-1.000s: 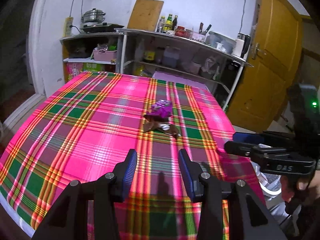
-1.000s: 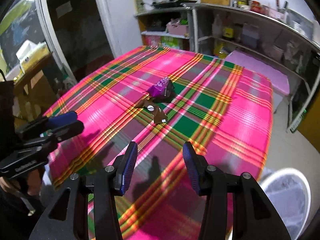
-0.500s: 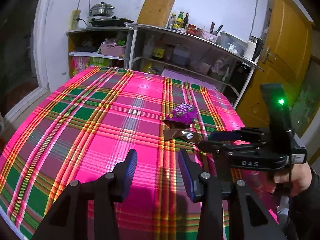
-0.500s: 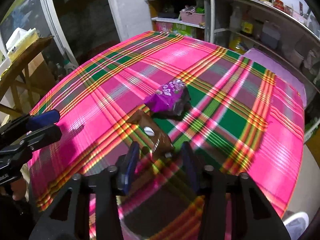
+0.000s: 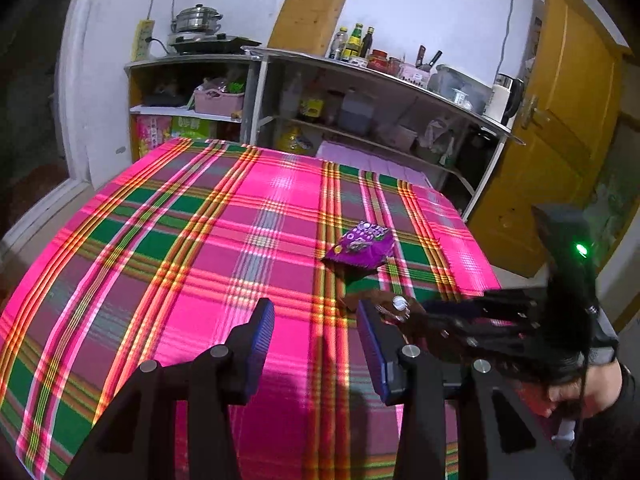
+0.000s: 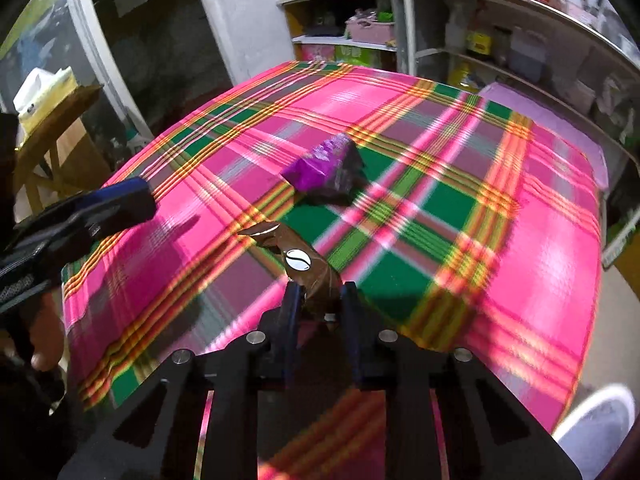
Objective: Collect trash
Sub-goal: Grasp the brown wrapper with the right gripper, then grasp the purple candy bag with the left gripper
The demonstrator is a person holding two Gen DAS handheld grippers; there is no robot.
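Observation:
A brown wrapper with a white coffee-bean mark lies on the pink plaid tablecloth. My right gripper is shut on the wrapper's near end. The wrapper also shows in the left wrist view, with the right gripper reaching in from the right. A purple snack bag lies just beyond it, and shows in the left wrist view. My left gripper is open and empty, above the cloth left of the wrapper.
A white bin stands on the floor at the table's right side. Kitchen shelves with bottles and pots line the far wall. A yellow door is at the right. A wooden stand is left of the table.
My right gripper moved forward to the brown wrapper and shut on its end. My left gripper shifted a little closer to the trash, still open.

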